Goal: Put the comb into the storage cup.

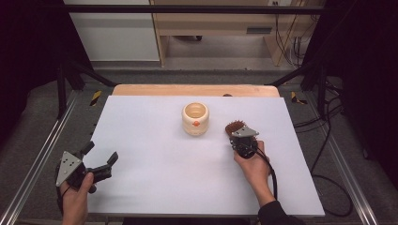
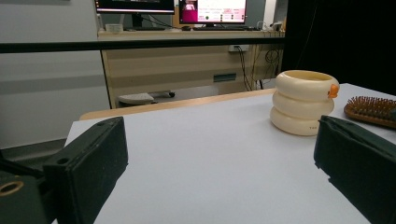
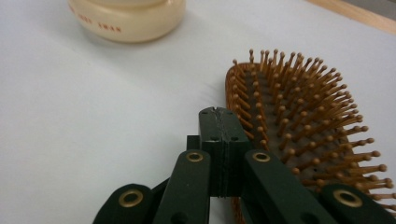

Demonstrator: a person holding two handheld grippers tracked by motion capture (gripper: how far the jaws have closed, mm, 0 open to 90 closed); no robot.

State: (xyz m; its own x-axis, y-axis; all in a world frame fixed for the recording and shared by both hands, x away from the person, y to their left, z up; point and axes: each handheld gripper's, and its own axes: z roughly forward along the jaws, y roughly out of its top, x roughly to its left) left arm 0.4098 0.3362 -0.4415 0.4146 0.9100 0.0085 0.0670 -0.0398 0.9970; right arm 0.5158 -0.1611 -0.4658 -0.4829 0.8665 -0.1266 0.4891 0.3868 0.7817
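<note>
The right gripper, jaws pressed flat together with nothing visibly between them, lies beside the bristle-up wooden hairbrush at the right of the frame, so the brush looks not yet picked up and everything beyond reaching it is probably left to do. The left gripper waits wide open and empty at the lower left of the white surface, with the cream ringed cup near the middle. The brush handle is hidden under the right gripper, so contact there is hard to judge.

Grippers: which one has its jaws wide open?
The left gripper, at the table's near left corner. Its jaws stand far apart, while the right gripper's are pressed shut beside the hairbrush.
</note>
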